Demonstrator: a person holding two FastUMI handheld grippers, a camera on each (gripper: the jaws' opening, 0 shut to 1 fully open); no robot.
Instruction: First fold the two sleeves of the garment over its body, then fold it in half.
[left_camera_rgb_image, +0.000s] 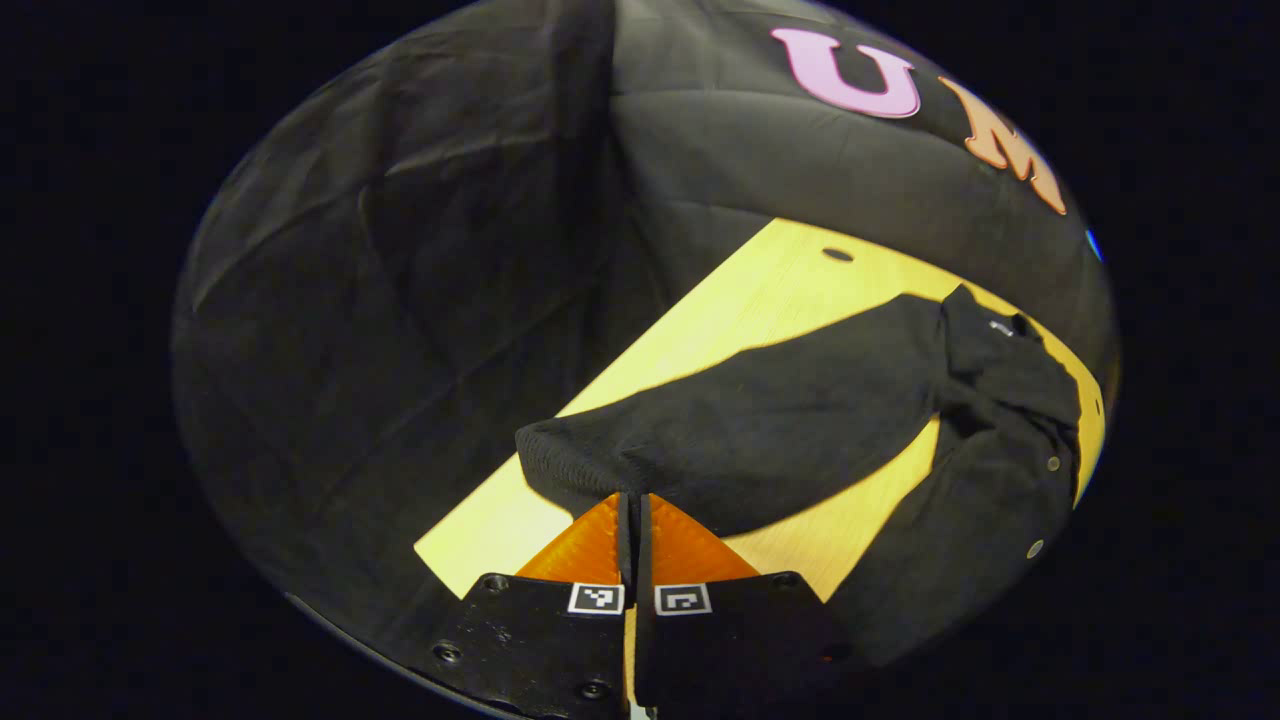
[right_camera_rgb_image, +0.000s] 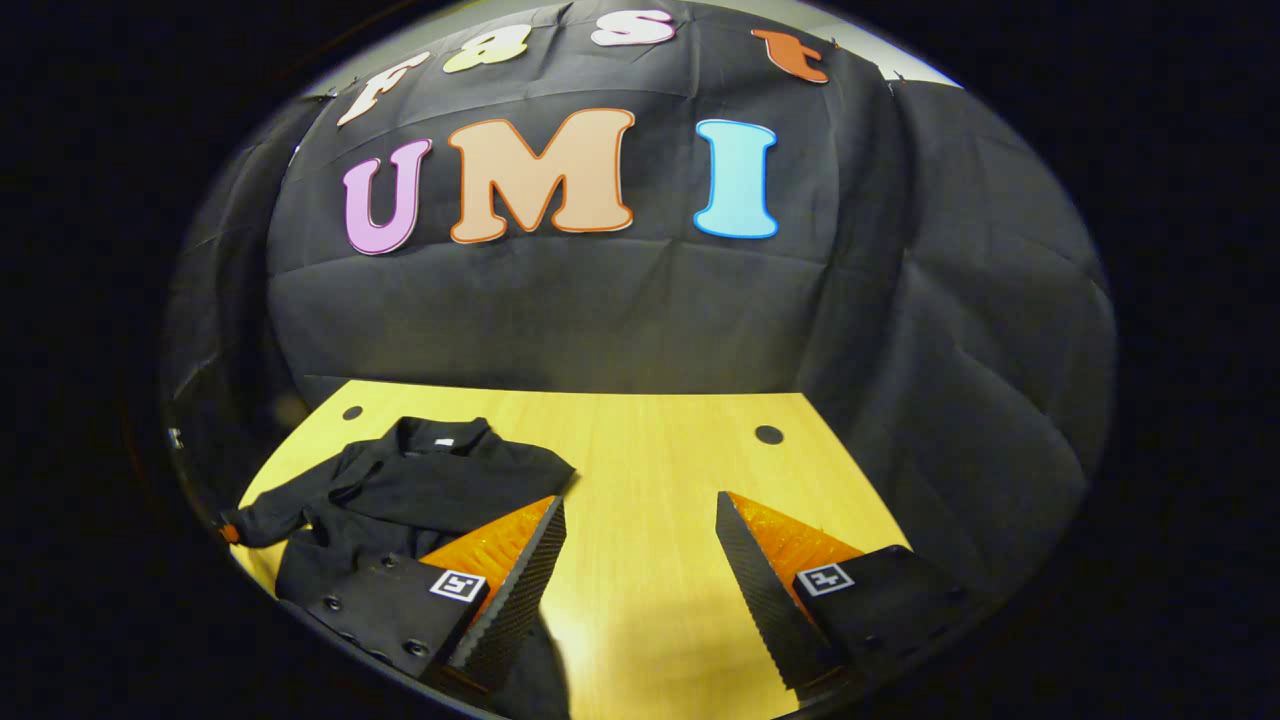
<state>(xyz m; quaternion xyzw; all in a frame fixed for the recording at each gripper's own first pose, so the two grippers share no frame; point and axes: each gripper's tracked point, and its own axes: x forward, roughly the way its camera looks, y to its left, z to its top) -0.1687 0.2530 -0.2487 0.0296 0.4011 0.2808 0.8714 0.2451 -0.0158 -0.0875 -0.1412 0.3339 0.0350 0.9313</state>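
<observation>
A black buttoned garment (left_camera_rgb_image: 1000, 480) lies on the yellow wooden table (left_camera_rgb_image: 760, 300), collar (left_camera_rgb_image: 985, 330) toward the far wall. One sleeve (left_camera_rgb_image: 760, 420) stretches from the shoulder out to my left gripper (left_camera_rgb_image: 635, 505), which is shut on its cuff at the table's near corner. In the right gripper view the garment (right_camera_rgb_image: 420, 490) lies at the left of the table (right_camera_rgb_image: 650, 450), its sleeve (right_camera_rgb_image: 270, 520) pulled out leftward. My right gripper (right_camera_rgb_image: 640, 560) is open above bare wood beside the garment, nothing between its fingers. The other sleeve is hidden.
Black cloth walls close the booth behind and beside the table. Two small round holes (right_camera_rgb_image: 769, 434) (right_camera_rgb_image: 352, 412) sit near the table's far edge. Bare wood runs right of the garment to the table's right edge (right_camera_rgb_image: 850, 470).
</observation>
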